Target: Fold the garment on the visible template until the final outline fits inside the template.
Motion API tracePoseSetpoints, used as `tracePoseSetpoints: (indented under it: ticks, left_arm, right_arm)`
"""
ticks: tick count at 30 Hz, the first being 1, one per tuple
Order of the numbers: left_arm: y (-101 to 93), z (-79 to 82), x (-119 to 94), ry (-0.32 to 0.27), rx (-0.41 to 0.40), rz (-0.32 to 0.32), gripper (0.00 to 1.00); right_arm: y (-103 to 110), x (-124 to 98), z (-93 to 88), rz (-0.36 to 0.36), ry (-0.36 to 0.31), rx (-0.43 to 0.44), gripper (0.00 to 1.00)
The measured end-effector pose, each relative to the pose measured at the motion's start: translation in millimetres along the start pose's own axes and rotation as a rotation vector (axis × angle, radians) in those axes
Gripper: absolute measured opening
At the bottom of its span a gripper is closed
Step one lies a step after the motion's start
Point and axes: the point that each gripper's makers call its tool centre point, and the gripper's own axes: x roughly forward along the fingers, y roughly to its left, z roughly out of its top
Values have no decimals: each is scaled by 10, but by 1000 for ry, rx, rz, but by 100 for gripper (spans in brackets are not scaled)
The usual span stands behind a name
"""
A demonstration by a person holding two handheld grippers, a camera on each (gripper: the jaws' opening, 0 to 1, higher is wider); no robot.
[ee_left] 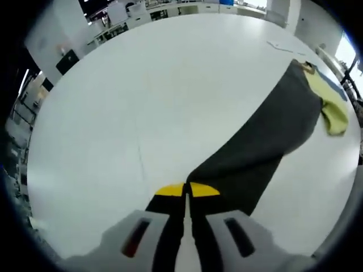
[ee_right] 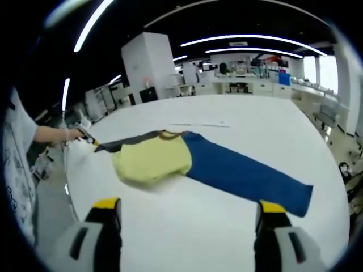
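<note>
We see the garment (ee_right: 170, 156) spread on the white table (ee_right: 227, 226): a yellow body in the middle, a blue sleeve (ee_right: 244, 178) reaching one way and a dark grey sleeve (ee_left: 266, 136) reaching the other. We judge it light, soft and limp, so it will sag and crease wherever it is lifted, and any pull at 1 end should drag the rest across the smooth tabletop. Cuffs, hem corners and the collar look like the best places to take hold, since a pinch there controls a whole edge.

The left gripper (ee_left: 186, 191) has its 2 yellow-tipped jaws pressed together on the end of the grey sleeve, which stretches away from it toward the yellow body. The right gripper (ee_right: 190, 208) hangs above the table with its jaws spread wide, holding nothing, near the yellow body and the blue sleeve but apart from both.

The left gripper view gives the pinch itself up close and the grey sleeve's full length, with the yellow part small at the far edge. The right gripper view gives the blue sleeve and the whole layout, plus a person's hand (ee_right: 68, 135) at the far end of the grey sleeve. We cannot make out a template outline in either view.
</note>
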Motion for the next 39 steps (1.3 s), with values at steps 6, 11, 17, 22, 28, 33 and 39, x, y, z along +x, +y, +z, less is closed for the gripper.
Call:
tracePoseSetpoints:
  ticks: [6,11,17,22,28,33,39]
  left_arm:
    - [-16,-12,-22,-4,10,10,0]
    - [-5,-7,-25,-24,46,16,0]
    - [54,-41,-102,-40,81,32,24]
    - [54,-15,-164,-97,64,10,47]
    - [4,-60,-252,-130,67,-4,65]
    - [-153,-67,-302,-166,90,-50,65]
    - [-202,-139,-341,-168,111,-61,59]
  right_arm:
    - [-10,-33,-25,-4,-1,5,100]
    - [-26,-67,-50,-9,0,7,99]
    - [-27,-83,-52,-14,-6,9,99]
    - [-11,-63,-47,-6,-10,7,99]
    - [22,-20,-11,8,-23,3,99]
    - [55,-16,26,14,-32,0,99]
    - [43,-35,32,14,-38,1,98]
